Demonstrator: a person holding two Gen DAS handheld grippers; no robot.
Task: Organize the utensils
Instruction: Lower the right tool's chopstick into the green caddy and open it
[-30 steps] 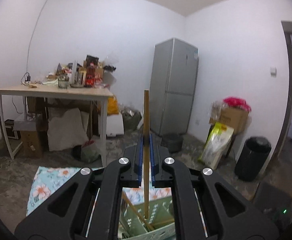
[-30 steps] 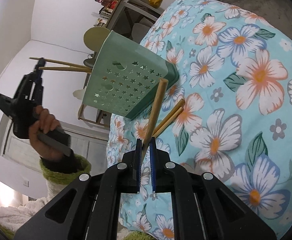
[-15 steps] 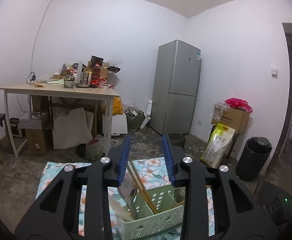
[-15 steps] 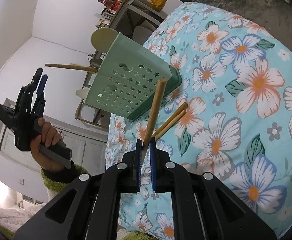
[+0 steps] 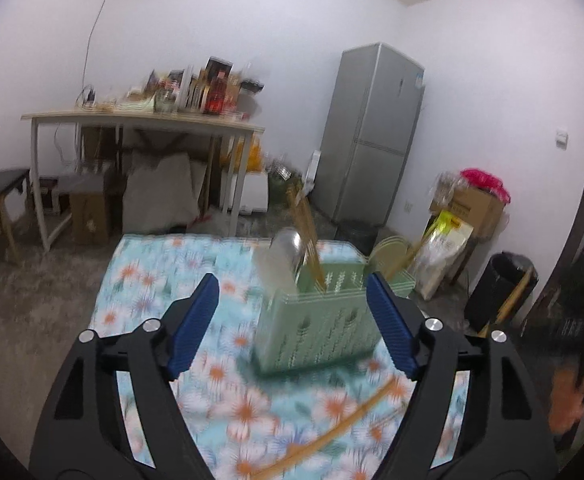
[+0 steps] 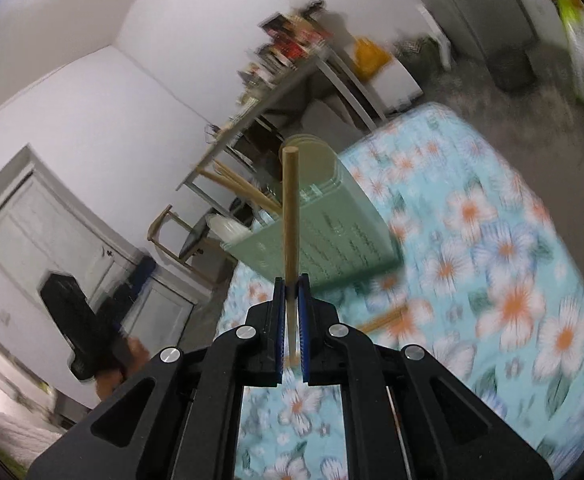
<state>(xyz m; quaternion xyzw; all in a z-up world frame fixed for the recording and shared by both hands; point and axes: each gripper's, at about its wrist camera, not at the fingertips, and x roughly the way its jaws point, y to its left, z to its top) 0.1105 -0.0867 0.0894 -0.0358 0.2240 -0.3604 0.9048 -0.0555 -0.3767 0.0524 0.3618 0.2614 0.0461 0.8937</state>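
Right hand-held gripper (image 6: 291,322) pinching a wooden chopstick (image 6: 291,216) low on its shaft, stick pointing toward twelve o'clock, free end up: probably held so for dropping end-first into the green utensil caddy (image 6: 332,236). Caddy standing on the floral cloth (image 6: 512,280), already holding chopsticks, a metal spoon (image 5: 290,246) and pale flat utensils, sorted upright into compartments. Left hand-held gripper (image 5: 294,322) empty, jaws opening wide, nothing between them but the view of the caddy beyond, at twelve o'clock. More loose chopsticks (image 5: 332,430) lying flat on the cloth at about five o'clock of the caddy, likely next in line for pickup.
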